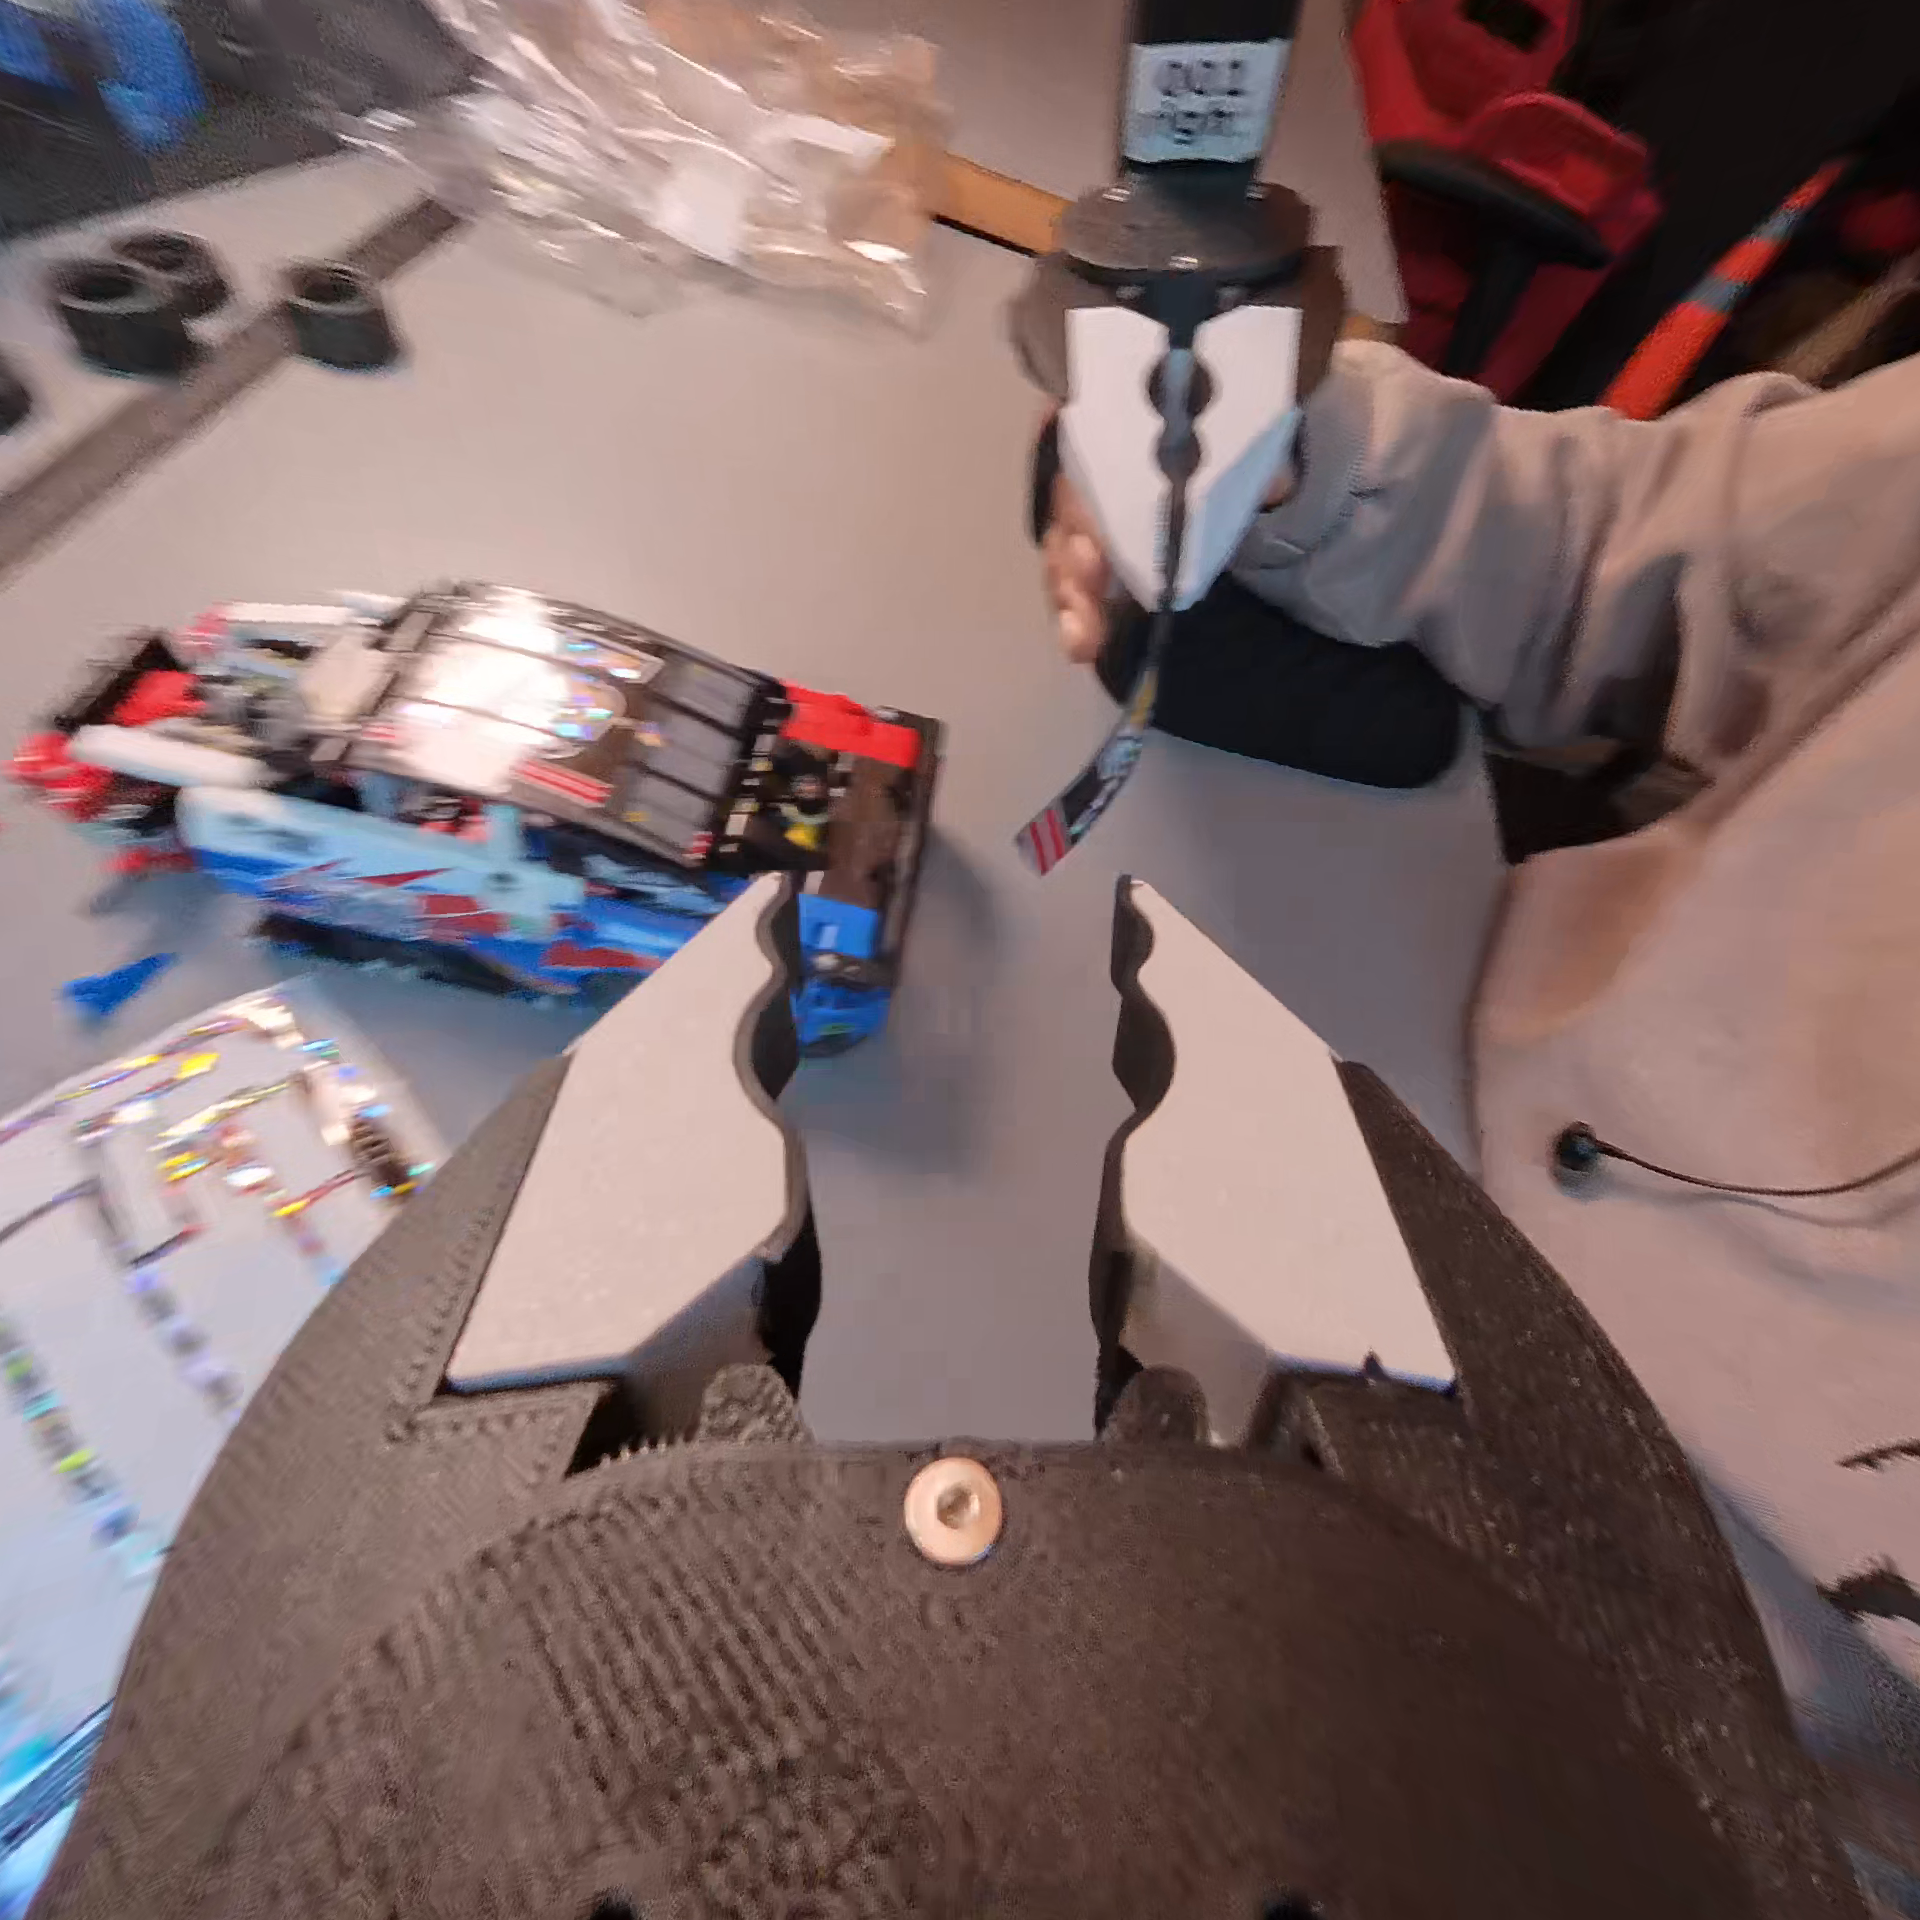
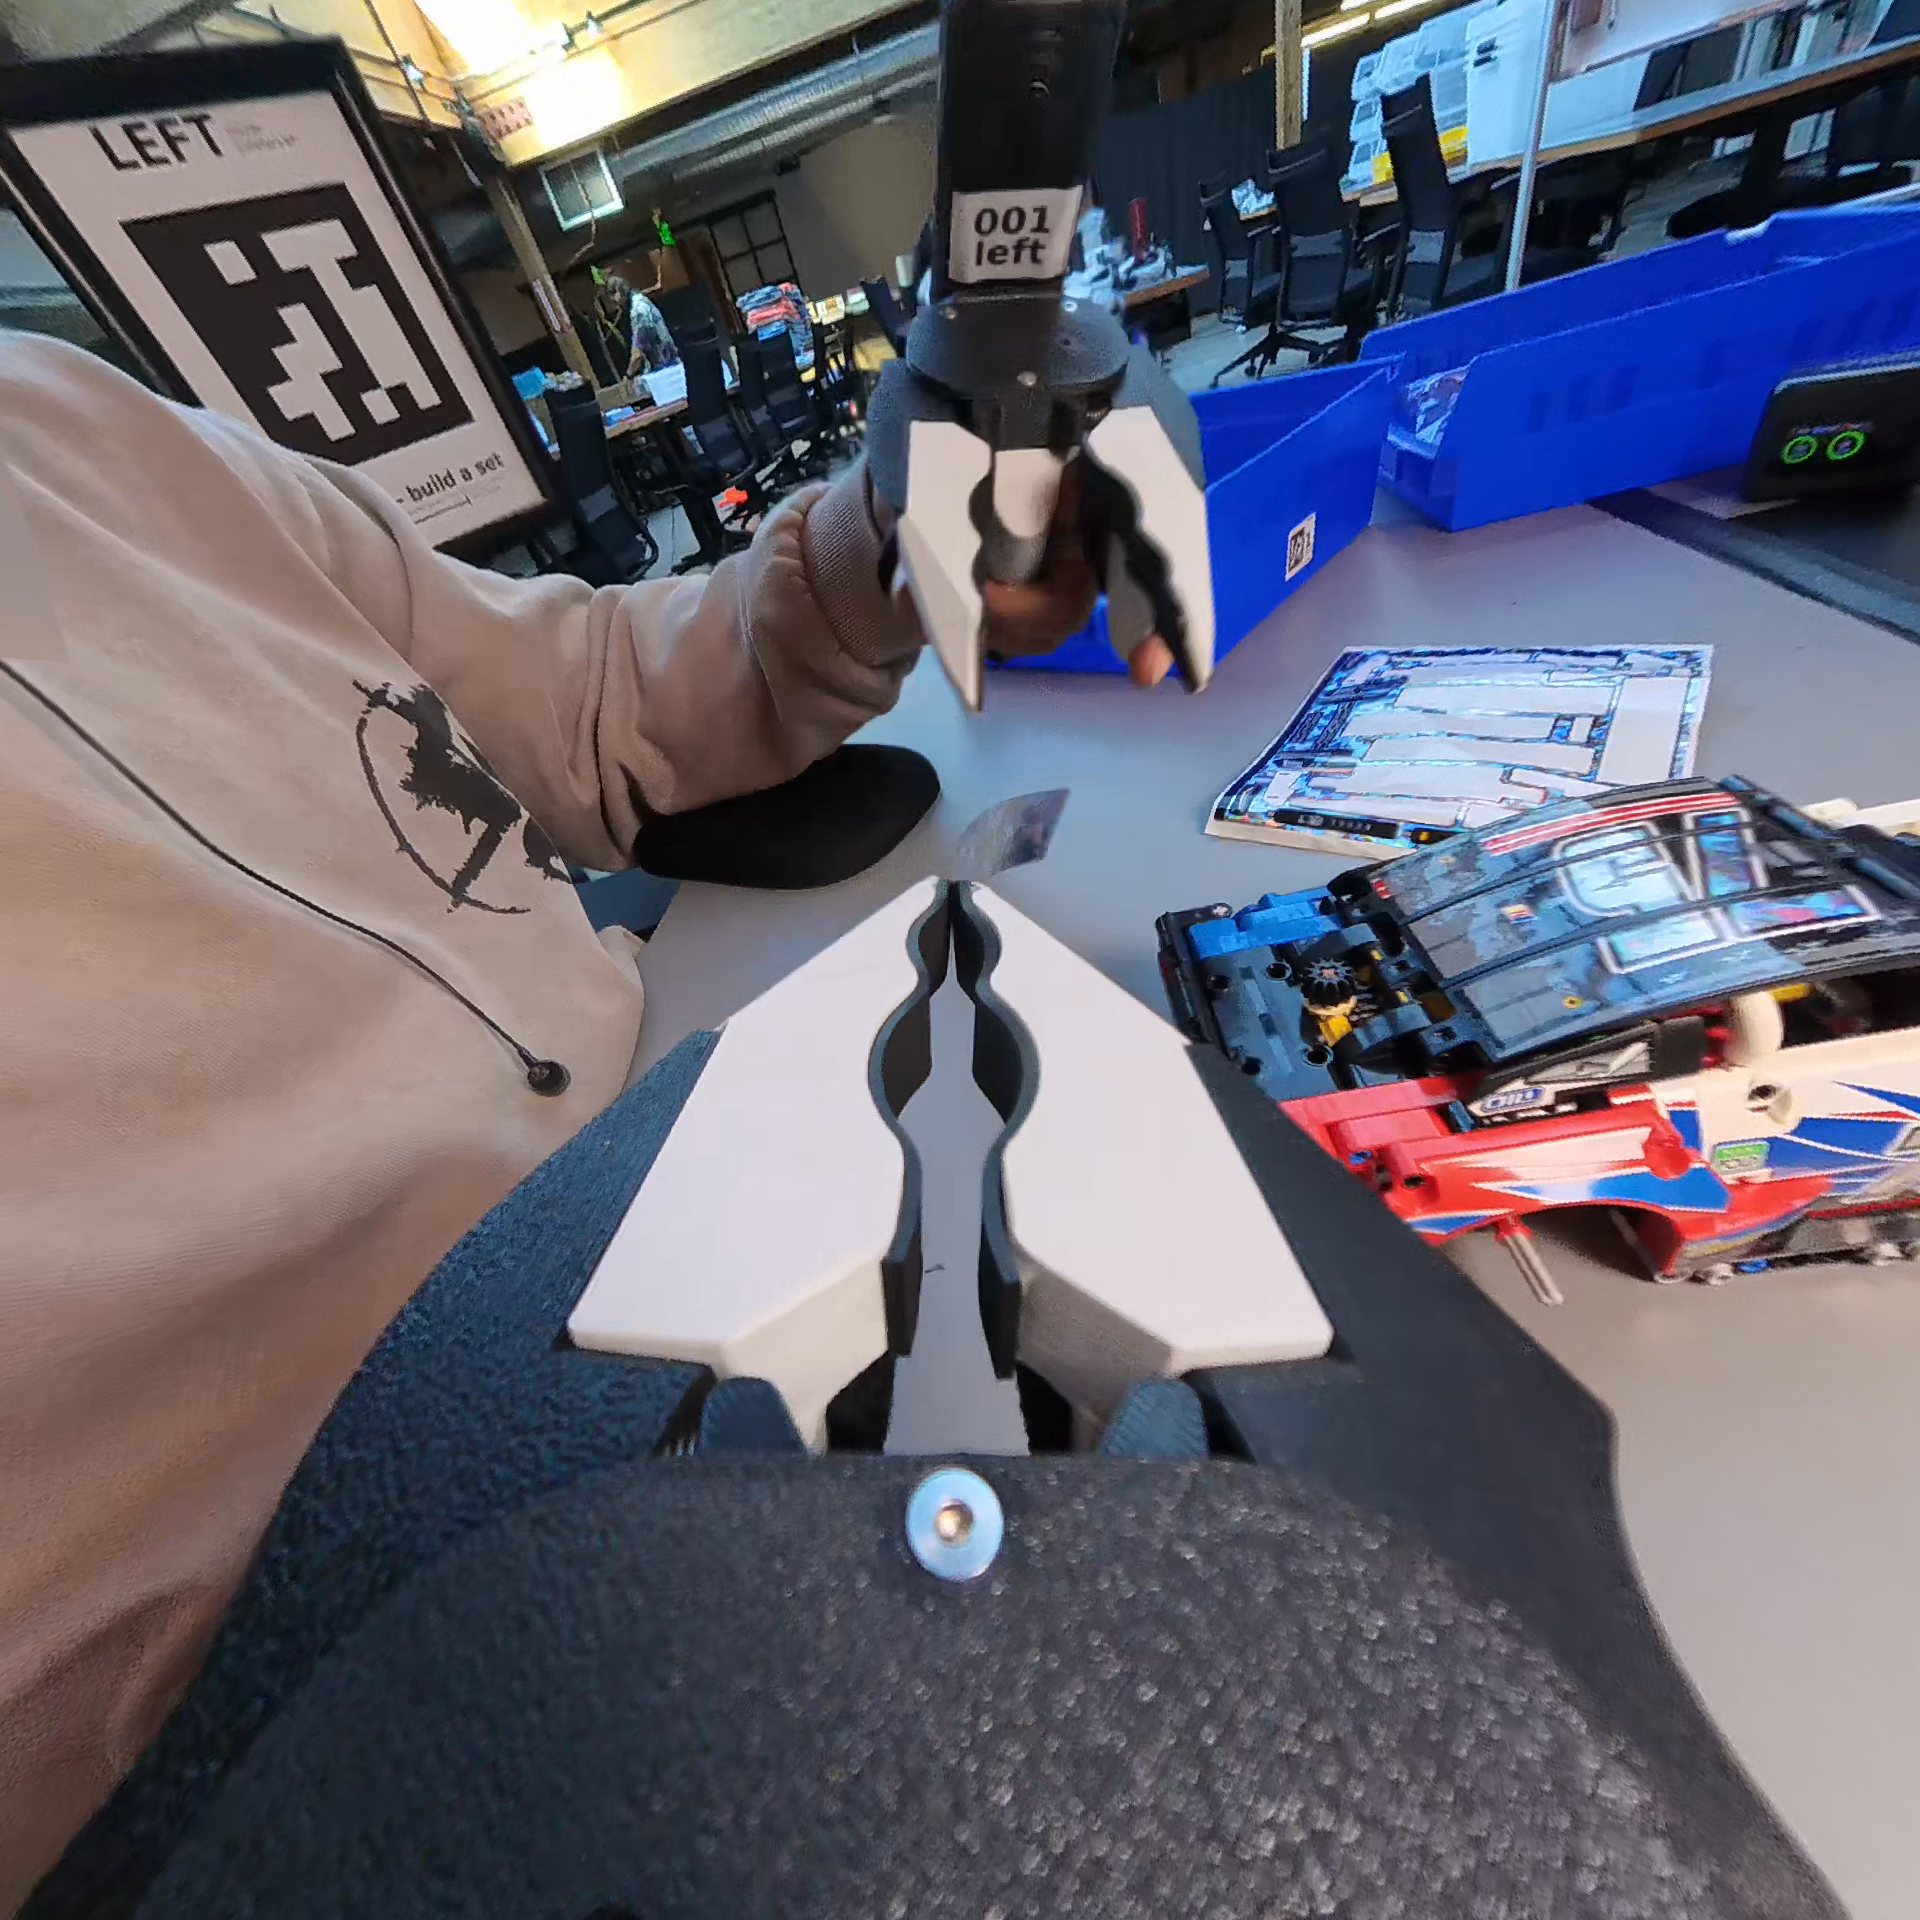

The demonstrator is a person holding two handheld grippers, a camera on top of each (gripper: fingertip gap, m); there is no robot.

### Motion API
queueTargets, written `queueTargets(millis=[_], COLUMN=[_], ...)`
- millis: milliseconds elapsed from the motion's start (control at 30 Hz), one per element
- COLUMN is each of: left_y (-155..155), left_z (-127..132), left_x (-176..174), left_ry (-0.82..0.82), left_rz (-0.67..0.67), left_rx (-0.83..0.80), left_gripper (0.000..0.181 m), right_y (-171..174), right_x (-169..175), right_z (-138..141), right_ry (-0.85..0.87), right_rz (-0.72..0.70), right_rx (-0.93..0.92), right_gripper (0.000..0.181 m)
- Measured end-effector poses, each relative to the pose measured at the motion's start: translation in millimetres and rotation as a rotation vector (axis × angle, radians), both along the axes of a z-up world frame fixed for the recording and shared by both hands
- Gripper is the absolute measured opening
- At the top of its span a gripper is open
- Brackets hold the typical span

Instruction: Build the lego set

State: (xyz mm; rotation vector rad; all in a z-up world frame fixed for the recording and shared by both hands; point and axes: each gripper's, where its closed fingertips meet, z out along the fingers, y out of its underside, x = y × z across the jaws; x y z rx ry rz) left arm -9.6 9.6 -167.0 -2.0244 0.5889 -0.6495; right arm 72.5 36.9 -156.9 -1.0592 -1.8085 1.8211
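A partly built lego race car, black, blue, red and white, lies on the grey table; it also shows in the right wrist view. My right gripper is shut on a small shiny sticker, held in the air just off the car's end. In the left wrist view the right gripper points down with the sticker hanging from its tips. My left gripper is open and empty, just below the sticker and beside the car. It also shows in the right wrist view.
A holographic sticker sheet lies beyond the car, also seen at lower left. Three black tyres and a clear plastic bag lie farther off. Blue bins line the table. A black pad lies under the person's sleeve. Some 10 centimeters of space lies between my two pairs of fingers.
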Motion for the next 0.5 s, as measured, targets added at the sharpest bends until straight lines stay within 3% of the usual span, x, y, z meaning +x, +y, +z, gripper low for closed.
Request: queueTargets(millis=[100, 233, 367, 500], left_y=[16.5, 25.2, 24.5, 29.9], left_z=[9.4, -55.4, -105.5, -124.8], left_x=[-63.3, -167.0, -207.8, -224.9], left_ry=[0.063, 0.383, 0.396, 0.387], left_rz=[0.205, 0.523, 0.606, 0.639], left_rx=[-0.008, -0.351, -0.621, -0.701], left_gripper=[0.069, 0.09, 0.107, 0.108], right_y=[14.5, 27.1, 29.7, 30.7], right_x=[3.0, 7.3, 9.3, 11.4], right_z=[11.5, 20.7, 20.3, 16.6], right_ry=[0.031, 0.057, 0.06, 0.052], right_rz=[-0.044, -0.078, -0.088, -0.086], right_rx=[-0.012, -0.033, -0.028, -0.032], right_gripper=[0.0, 0.0, 0.0, 0.0])
